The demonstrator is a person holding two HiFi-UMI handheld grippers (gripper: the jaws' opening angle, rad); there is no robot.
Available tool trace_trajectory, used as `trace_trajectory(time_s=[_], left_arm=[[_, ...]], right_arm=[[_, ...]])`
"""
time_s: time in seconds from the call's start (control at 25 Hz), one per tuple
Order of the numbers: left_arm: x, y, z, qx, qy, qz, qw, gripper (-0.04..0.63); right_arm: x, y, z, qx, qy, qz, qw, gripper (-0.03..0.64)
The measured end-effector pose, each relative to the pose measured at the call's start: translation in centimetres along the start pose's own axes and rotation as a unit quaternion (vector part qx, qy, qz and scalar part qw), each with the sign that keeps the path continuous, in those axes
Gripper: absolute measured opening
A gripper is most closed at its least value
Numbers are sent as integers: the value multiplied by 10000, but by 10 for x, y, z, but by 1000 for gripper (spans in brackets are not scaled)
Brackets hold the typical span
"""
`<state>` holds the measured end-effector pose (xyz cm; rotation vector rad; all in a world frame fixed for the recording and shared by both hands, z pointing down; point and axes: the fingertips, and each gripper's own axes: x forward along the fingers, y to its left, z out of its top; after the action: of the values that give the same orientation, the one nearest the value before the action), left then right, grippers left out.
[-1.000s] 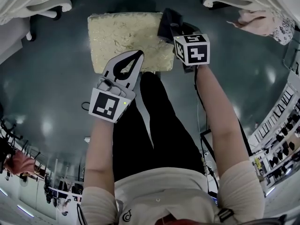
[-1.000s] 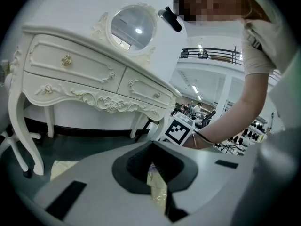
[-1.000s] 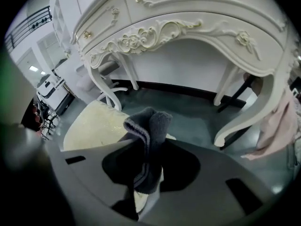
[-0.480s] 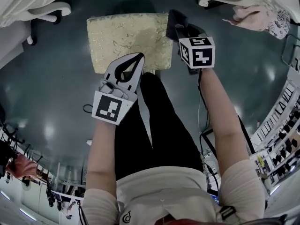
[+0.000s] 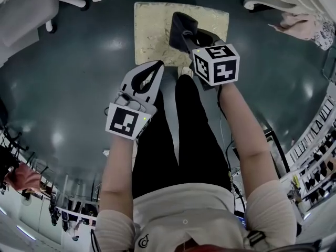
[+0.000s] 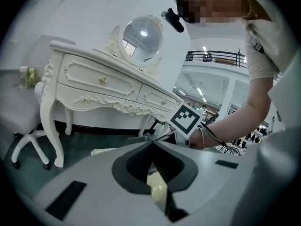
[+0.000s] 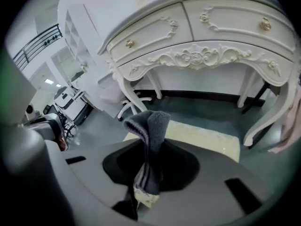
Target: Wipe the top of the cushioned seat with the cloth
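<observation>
The cushioned seat [image 5: 152, 30] is a pale gold, patterned square on the floor at the top of the head view. My right gripper [image 5: 178, 29] hangs above its right half, shut on a dark grey cloth [image 5: 181, 28]. In the right gripper view the cloth [image 7: 148, 147] stands folded between the jaws, with the seat [image 7: 207, 138] beyond it. My left gripper [image 5: 156, 66] hovers off the seat's near edge, jaws together and holding nothing. The left gripper view shows its jaws meeting at the tips [image 6: 149, 138], a strip of seat [image 6: 157, 189] below them.
An ornate white dressing table [image 7: 197, 36] with a round mirror [image 6: 141, 34] stands behind the seat. A white wheeled chair [image 6: 28, 126] sits to its left. Pink fabric [image 5: 302, 25] hangs at the right. My dark-trousered legs [image 5: 173, 140] stand just before the seat on the dark floor.
The seat has shifted right and further off in the head view. My right gripper with the cloth now hangs over the seat instead of beside its right edge. The left gripper barely moved.
</observation>
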<state>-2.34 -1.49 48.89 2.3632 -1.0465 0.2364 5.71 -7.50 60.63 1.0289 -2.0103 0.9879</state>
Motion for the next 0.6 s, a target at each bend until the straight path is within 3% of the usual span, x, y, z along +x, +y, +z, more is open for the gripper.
trace_trajectory(time_s=[0.28,0.6], left_arm=[[-74,52,-10,-14,7,310,9995,14],[-111,90,-13,6,-36,376,9993,14]], right_arm=[[52,92,-4,-255,193,240,9992,84],[99,124,-8,-218,455,150,9986,84]])
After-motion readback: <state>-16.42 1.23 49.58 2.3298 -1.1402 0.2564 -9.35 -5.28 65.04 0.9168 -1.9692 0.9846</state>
